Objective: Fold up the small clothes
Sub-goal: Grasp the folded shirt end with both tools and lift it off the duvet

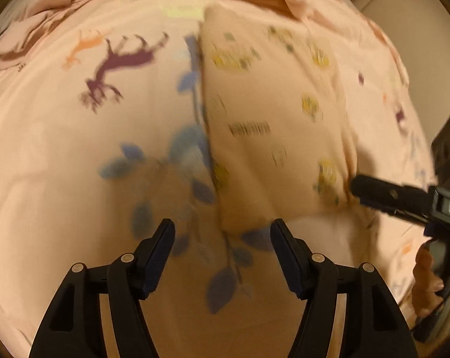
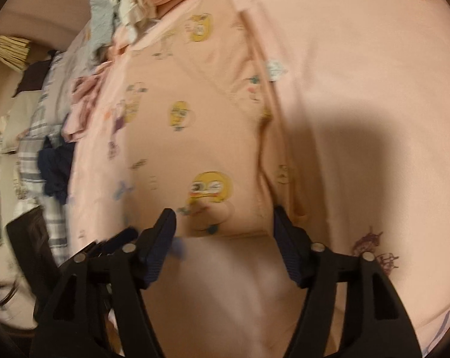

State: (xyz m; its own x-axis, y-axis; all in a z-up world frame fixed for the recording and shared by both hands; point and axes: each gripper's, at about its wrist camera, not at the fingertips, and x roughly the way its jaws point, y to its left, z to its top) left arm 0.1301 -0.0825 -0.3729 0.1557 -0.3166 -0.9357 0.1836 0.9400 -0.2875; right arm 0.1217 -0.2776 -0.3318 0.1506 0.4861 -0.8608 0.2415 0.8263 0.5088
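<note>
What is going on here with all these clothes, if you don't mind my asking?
A person is folding small clothes on a pink printed bedsheet with two handheld grippers. A folded peach garment with yellow faces lies flat. The left gripper and right gripper both hover open above it, holding nothing. More clothes are piled behind.

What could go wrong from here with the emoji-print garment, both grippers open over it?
1. The emoji-print garment is about the same pink as the bedsheet, so its edges are easy to misjudge.
2. The right gripper hangs at its near hem and could pinch sheet too.
3. The left gripper is close by; they might collide.
</note>
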